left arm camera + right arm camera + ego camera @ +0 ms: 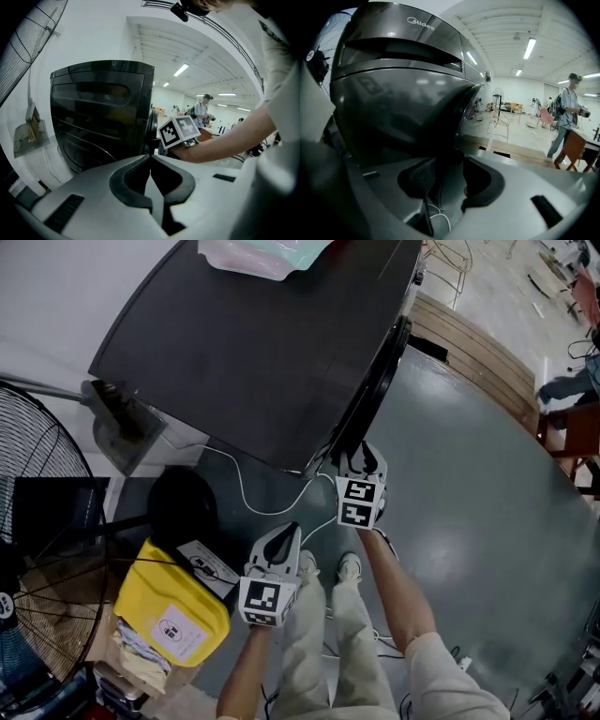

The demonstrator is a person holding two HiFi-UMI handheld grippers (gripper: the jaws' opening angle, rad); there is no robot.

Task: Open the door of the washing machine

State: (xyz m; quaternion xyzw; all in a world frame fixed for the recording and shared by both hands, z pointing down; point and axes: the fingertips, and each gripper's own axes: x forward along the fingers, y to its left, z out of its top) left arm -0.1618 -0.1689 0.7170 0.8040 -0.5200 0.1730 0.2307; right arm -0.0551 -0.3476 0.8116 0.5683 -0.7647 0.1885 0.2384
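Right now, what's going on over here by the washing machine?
A person holding a gripper in each hand stands in front of a black washing machine. The right gripper is up at the edge of its round door with its jaws apart. I can't tell whether they press on the rim. The left gripper hangs back, lower down, with its jaws together and nothing in them. The door looks closed.

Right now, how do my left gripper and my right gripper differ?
The left gripper has its jaws together; the right gripper has its jaws apart. The left gripper hangs back from the washing machine; the right gripper is up at the door. Both are white and point toward the machine.
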